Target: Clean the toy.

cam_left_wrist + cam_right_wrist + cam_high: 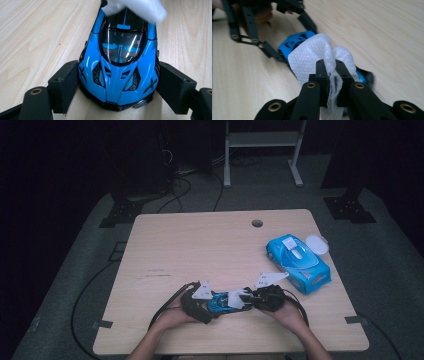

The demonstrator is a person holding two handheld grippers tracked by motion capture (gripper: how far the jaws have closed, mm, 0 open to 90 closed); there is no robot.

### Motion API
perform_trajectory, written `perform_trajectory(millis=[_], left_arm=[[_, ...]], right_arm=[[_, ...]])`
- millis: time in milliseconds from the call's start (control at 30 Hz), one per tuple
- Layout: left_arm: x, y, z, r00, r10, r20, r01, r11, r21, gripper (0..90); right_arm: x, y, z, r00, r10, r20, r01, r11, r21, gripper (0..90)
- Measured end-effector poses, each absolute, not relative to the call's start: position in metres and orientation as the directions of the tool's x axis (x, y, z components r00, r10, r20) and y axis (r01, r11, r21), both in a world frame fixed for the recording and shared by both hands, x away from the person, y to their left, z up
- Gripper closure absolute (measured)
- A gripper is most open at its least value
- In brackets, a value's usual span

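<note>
Pinching a white wipe [312, 60], my right gripper [331, 75] had its jaws pressed together on the cloth, laid over the blue toy car [120, 62]. My left gripper [117, 87] clamped the car's sides. It sat on the table [200, 245] near me, a wipes pack [300, 262] well apart.

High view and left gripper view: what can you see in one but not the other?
Just the high view: the blue wipes pack with its white lid open, the table's edges, both of the person's hands, and the right gripper.

Just the left gripper view: the car's dark windscreen and the X marks on its body, close up.

Both: the blue toy car clamped in the left gripper, and the white wipe lying on the car.
</note>
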State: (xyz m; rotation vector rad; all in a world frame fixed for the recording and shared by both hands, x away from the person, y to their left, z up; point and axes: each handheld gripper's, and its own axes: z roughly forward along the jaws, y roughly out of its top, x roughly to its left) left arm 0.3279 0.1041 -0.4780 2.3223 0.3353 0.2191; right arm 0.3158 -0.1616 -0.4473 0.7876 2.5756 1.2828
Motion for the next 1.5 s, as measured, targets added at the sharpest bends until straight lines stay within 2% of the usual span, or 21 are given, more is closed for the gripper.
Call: perform_trajectory(millis=[100, 233, 333, 467, 600, 767, 900, 1000, 1067, 1200, 1267, 1400, 1500], left_arm=[[0.327, 0.104, -0.478, 0.951, 0.304, 0.058, 0.171, -0.674, 0.719, 22.6], [0.327, 0.104, -0.477, 0.952, 0.301, 0.062, 0.167, -0.677, 0.717, 23.2], [0.327, 0.104, -0.478, 0.952, 0.299, 0.065, 0.163, -0.676, 0.718, 23.3], [0.328, 0.104, -0.478, 0.953, 0.296, 0.063, 0.163, -0.676, 0.719, 23.3], [0.328, 0.106, -0.478, 0.954, 0.295, 0.059, 0.164, -0.673, 0.721, 23.3], [0.328, 0.106, -0.478, 0.955, 0.291, 0.063, 0.157, -0.673, 0.723, 23.4], [0.328, 0.106, -0.478, 0.954, 0.292, 0.061, 0.159, -0.673, 0.723, 23.4], [0.328, 0.106, -0.478, 0.954, 0.292, 0.060, 0.160, -0.671, 0.724, 23.4], [0.328, 0.106, -0.478, 0.954, 0.294, 0.060, 0.161, -0.670, 0.724, 23.4], [0.328, 0.106, -0.478, 0.955, 0.291, 0.064, 0.155, -0.670, 0.726, 23.5], [0.328, 0.106, -0.478, 0.955, 0.290, 0.063, 0.156, -0.670, 0.726, 23.5], [0.328, 0.105, -0.478, 0.955, 0.291, 0.062, 0.157, -0.669, 0.726, 23.5], [0.328, 0.105, -0.478, 0.955, 0.291, 0.062, 0.157, -0.669, 0.727, 23.5]], right_arm=[[0.312, -0.151, -0.449, -0.872, 0.482, 0.091, 0.368, 0.520, 0.771, 83.2], [0.311, -0.158, -0.447, -0.866, 0.499, 0.030, 0.355, 0.572, 0.739, 83.5], [0.312, -0.170, -0.449, -0.849, 0.526, 0.052, 0.387, 0.550, 0.740, 83.7], [0.308, -0.157, -0.450, -0.866, 0.497, 0.056, 0.367, 0.555, 0.747, 83.7], [0.309, -0.150, -0.448, -0.879, 0.475, 0.042, 0.346, 0.574, 0.742, 83.7], [0.310, -0.166, -0.448, -0.856, 0.516, 0.030, 0.369, 0.569, 0.735, 83.8], [0.308, -0.158, -0.447, -0.861, 0.508, -0.007, 0.346, 0.597, 0.724, 83.4], [0.306, -0.155, -0.444, -0.865, 0.501, -0.037, 0.325, 0.615, 0.718, 78.3], [0.305, -0.157, -0.441, -0.866, 0.499, -0.033, 0.321, 0.604, 0.729, 66.8], [0.306, -0.160, -0.438, -0.871, 0.492, -0.008, 0.323, 0.583, 0.745, 50.0], [0.308, -0.158, -0.439, -0.868, 0.497, -0.005, 0.328, 0.579, 0.747, 45.3], [0.314, -0.152, -0.445, -0.860, 0.511, 0.015, 0.347, 0.561, 0.752, 43.6], [0.319, -0.148, -0.448, -0.851, 0.524, 0.023, 0.361, 0.552, 0.751, 50.2]])
